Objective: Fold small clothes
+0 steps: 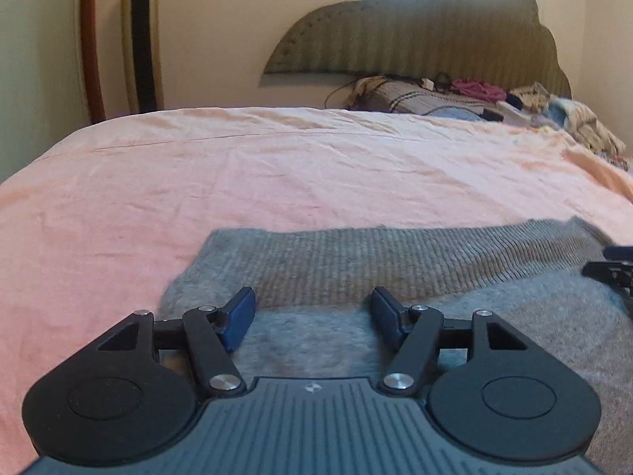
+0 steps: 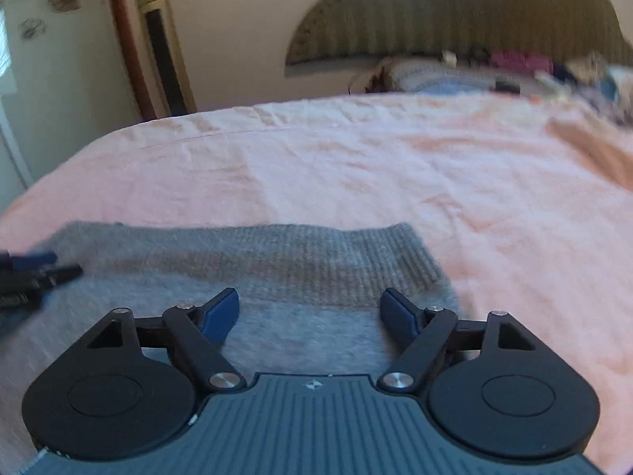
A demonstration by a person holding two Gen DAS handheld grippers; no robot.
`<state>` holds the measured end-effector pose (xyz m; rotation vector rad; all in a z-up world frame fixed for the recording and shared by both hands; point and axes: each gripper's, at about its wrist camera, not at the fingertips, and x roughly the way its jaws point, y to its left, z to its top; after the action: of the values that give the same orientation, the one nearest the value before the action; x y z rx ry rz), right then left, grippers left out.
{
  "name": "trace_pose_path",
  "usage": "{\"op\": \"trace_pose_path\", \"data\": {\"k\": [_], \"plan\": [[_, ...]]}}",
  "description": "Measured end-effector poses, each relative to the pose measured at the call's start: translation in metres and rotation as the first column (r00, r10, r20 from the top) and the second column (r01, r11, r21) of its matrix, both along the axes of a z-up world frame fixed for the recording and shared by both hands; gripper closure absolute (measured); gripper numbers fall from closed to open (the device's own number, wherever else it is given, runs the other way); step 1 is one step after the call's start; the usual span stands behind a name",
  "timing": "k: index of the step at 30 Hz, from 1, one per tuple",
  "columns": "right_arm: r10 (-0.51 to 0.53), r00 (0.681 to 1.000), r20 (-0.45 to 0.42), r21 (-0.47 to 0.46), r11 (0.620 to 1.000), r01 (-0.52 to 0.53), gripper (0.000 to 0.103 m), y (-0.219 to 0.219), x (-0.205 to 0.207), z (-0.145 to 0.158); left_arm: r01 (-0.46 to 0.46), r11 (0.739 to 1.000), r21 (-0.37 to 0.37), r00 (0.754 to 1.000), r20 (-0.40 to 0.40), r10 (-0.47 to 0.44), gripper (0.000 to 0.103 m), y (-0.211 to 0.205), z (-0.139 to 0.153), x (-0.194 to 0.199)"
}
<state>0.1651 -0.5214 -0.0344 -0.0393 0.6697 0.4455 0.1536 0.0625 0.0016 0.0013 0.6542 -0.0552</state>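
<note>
**Fingers spread wide over a grey knit garment**

The left gripper's blue-padded fingers (image 1: pixel 241 318) stand wide apart, holding nothing; the right gripper's fingers (image 2: pixel 221 316) are equally wide and empty. Under and just ahead of both pairs lies the grey knit garment (image 1: pixel 395 265), its ribbed band (image 2: pixel 316 265) running crosswise beyond the fingertips. It rests on the pink bedspread (image 1: pixel 277 170). Far ahead, a clothes pile (image 1: pixel 474 99) sits by the headboard (image 1: pixel 415 31).

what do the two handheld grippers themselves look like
Both match: the left gripper and right gripper have blue finger pads on black linkage arms with silver pivot screws, round black side discs, and a ribbed dark grey-blue body bearing a small white logo. No cables or sleeves show.
</note>
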Motion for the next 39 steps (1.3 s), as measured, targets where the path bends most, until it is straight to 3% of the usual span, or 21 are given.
{"op": "trace_pose_path", "data": {"k": [2, 3, 6, 8, 10, 11, 14, 15, 17, 19, 21, 22, 24, 27, 29, 30, 31, 32, 34, 35, 39], "plan": [[-0.045, 0.998, -0.036, 0.122, 0.991, 0.049, 0.024, -0.023, 0.008, -0.001, -0.029, 1.000, -0.008, 1.000, 0.000, 0.029, 0.038, 0.004, 0.000, 0.002], [-0.047, 0.998, -0.041, 0.127, 0.990, 0.052, 0.024, -0.025, 0.010, 0.000, -0.031, 0.999, 0.031, 1.000, -0.001, 0.031, 0.038, -0.002, 0.000, 0.003], [-0.059, 0.998, -0.018, -0.023, 0.998, 0.059, 0.023, -0.003, -0.001, 0.007, -0.068, 0.990, 0.123, 0.998, 0.025, 0.065, 0.040, -0.018, 0.009, -0.015], [-0.051, 0.999, -0.014, 0.027, 0.998, 0.051, 0.019, 0.000, -0.028, 0.024, -0.028, 0.999, 0.025, 0.999, 0.040, 0.026, 0.038, -0.018, 0.021, -0.044], [0.054, 0.998, 0.011, 0.118, 0.992, -0.055, 0.006, 0.004, -0.056, 0.035, 0.057, 0.997, -0.059, 0.997, 0.049, -0.055, 0.035, -0.022, 0.027, -0.072], [0.076, 0.997, 0.024, 0.109, 0.991, -0.078, 0.000, 0.010, -0.064, 0.038, 0.091, 0.995, -0.049, 0.995, 0.042, -0.089, 0.035, -0.029, 0.026, -0.081], [0.085, 0.996, -0.001, -0.024, 0.996, -0.085, 0.001, 0.027, -0.066, 0.025, 0.116, 0.992, 0.046, 0.993, 0.000, -0.116, 0.032, -0.042, 0.009, -0.089], [0.069, 0.997, -0.030, -0.058, 0.996, -0.071, 0.001, 0.026, -0.063, 0.015, 0.117, 0.992, 0.046, 0.993, 0.020, -0.118, 0.032, -0.037, 0.004, -0.092], [0.098, 0.995, 0.020, -0.054, 0.994, -0.097, 0.000, 0.011, -0.066, -0.001, 0.123, 0.992, 0.011, 0.992, 0.034, -0.123, 0.031, -0.024, -0.001, -0.092], [0.064, 0.998, -0.001, 0.000, 0.998, -0.064, 0.000, -0.003, -0.062, 0.000, 0.117, 0.993, 0.034, 0.992, 0.033, -0.118, 0.031, -0.023, -0.001, -0.091], [0.056, 0.998, -0.011, -0.055, 0.997, -0.056, 0.000, 0.000, -0.064, 0.004, 0.090, 0.994, 0.065, 0.995, 0.034, -0.093, 0.031, -0.025, 0.005, -0.098], [0.020, 0.999, -0.044, -0.058, 0.998, -0.022, 0.000, -0.002, -0.066, 0.010, 0.063, 0.997, 0.053, 0.997, 0.031, -0.065, 0.033, -0.023, 0.012, -0.107], [-0.022, 0.996, -0.086, -0.025, 0.999, 0.020, 0.005, -0.009, -0.083, 0.024, 0.055, 0.997, -0.046, 0.998, 0.042, -0.053, 0.033, -0.009, 0.026, -0.135], [0.005, 0.997, -0.076, 0.150, 0.989, 0.007, 0.000, -0.044, -0.134, 0.041, -0.005, 0.969, -0.248, 1.000, 0.007, 0.007, 0.033, 0.022, 0.033, -0.181], [-0.035, 0.982, -0.186, 0.284, 0.955, 0.088, 0.000, -0.080, -0.153, 0.037, -0.098, 0.917, -0.387, 0.995, -0.059, 0.081, 0.033, 0.045, 0.028, -0.205], [-0.062, 0.967, -0.246, 0.347, 0.926, 0.147, 0.000, -0.099, -0.162, 0.031, -0.152, 0.851, -0.502, 0.988, -0.100, 0.118, 0.033, 0.061, 0.022, -0.219], [-0.087, 0.949, -0.303, 0.406, 0.889, 0.211, 0.000, -0.117, -0.171, 0.024, -0.201, 0.772, -0.602, 0.979, -0.146, 0.141, 0.033, 0.074, 0.014, -0.229], [-0.104, 0.926, -0.362, 0.456, 0.847, 0.273, 0.000, -0.134, -0.177, 0.016, -0.246, 0.678, -0.693, 0.969, -0.196, 0.151, 0.033, 0.084, 0.004, -0.237], [-0.097, 0.887, -0.452, 0.559, 0.744, 0.367, 0.001, -0.158, -0.189, -0.002, -0.280, 0.497, -0.822, 0.959, -0.262, 0.106, 0.033, 0.094, -0.019, -0.240], [-0.082, 0.886, -0.456, 0.593, 0.715, 0.372, 0.001, -0.161, -0.190, -0.007, -0.270, 0.449, -0.852, 0.963, -0.250, 0.104, 0.033, 0.094, -0.025, -0.238], [-0.057, 0.894, -0.445, 0.590, 0.732, 0.340, 0.000, -0.137, -0.172, -0.009, -0.275, 0.342, -0.898, 0.960, -0.235, 0.152, 0.033, 0.094, -0.035, -0.205]]}}
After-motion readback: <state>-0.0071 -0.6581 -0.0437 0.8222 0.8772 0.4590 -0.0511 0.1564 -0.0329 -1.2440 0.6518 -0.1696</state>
